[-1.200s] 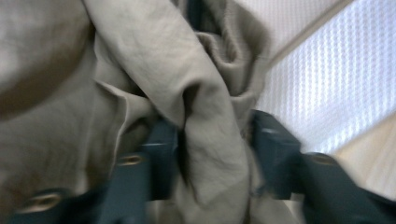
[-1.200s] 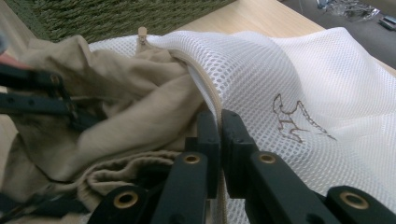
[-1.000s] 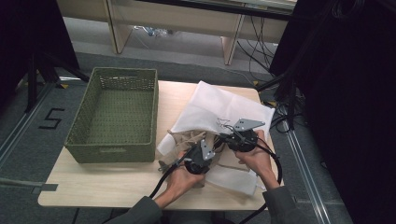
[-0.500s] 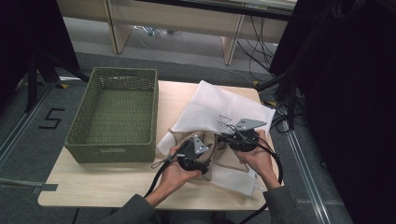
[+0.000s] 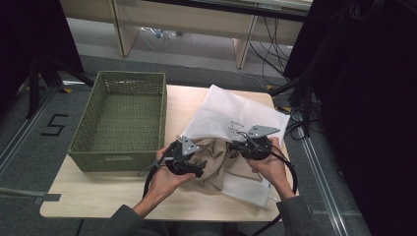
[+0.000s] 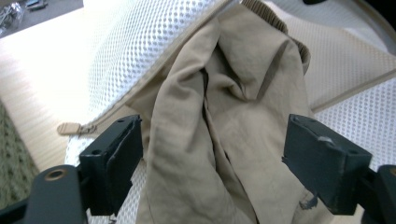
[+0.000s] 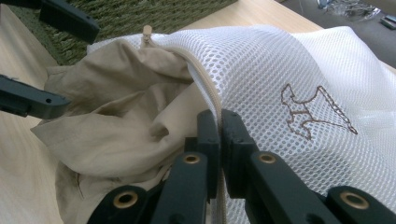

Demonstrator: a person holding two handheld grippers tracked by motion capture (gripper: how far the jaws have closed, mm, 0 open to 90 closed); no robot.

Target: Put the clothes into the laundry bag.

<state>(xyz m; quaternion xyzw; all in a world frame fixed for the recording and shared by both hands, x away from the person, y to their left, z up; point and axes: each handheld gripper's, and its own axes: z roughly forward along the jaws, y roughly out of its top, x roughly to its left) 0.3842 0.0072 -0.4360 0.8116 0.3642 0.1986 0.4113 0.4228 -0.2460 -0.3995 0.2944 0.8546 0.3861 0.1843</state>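
Evidently, the right gripper (image 7: pixel 219 140) clamped the mesh bag's (image 7: pixel 289 70) edge; the left gripper (image 6: pixel 210 163) gaped around the half-inserted beige garment (image 6: pixel 224 140).

Basket (image 5: pixel 118 123) left on table (image 5: pixel 98 201); garment (image 5: pixel 216 162) half inside mesh bag (image 5: pixel 221 110) right of it

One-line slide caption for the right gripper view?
Right gripper pinches the zipper edge of a white mesh bag while beige cloth spills out.
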